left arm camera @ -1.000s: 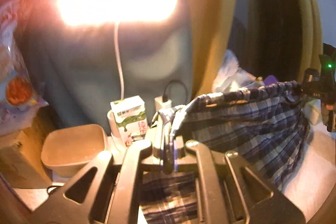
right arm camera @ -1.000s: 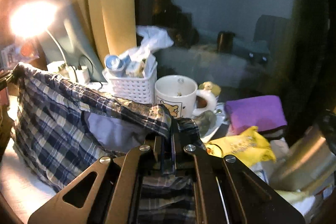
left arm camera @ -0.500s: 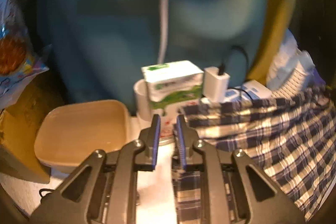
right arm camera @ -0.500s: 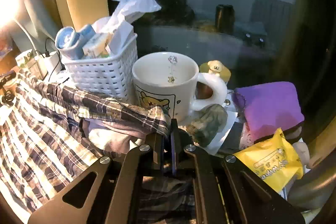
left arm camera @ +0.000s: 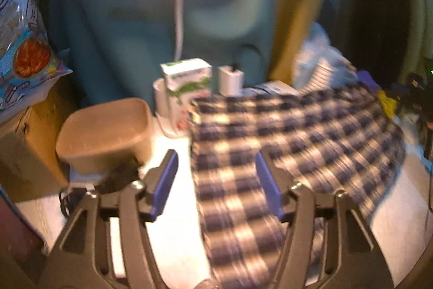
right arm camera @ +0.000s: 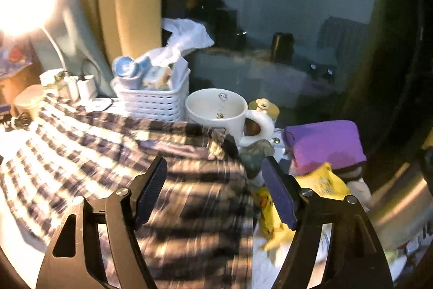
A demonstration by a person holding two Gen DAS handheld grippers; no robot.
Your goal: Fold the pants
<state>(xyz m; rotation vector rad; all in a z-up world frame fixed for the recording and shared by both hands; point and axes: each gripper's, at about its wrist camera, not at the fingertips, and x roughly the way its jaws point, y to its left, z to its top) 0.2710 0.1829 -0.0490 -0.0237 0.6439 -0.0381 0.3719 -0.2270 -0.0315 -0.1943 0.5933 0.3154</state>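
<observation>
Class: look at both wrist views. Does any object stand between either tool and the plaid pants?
Nothing visible does. The plaid pants lie directly below the opening left tool and the opening right tool; neither grips them.

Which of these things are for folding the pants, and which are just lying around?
For the job:
plaid pants
left gripper, jaws opening
right gripper, jaws opening

Just lying about:
white mug
white basket
purple pouch
yellow packet
tan container
milk carton

Soft woven plaid pants (left arm camera: 284, 132); glossy ceramic mug (right arm camera: 224, 110).
</observation>
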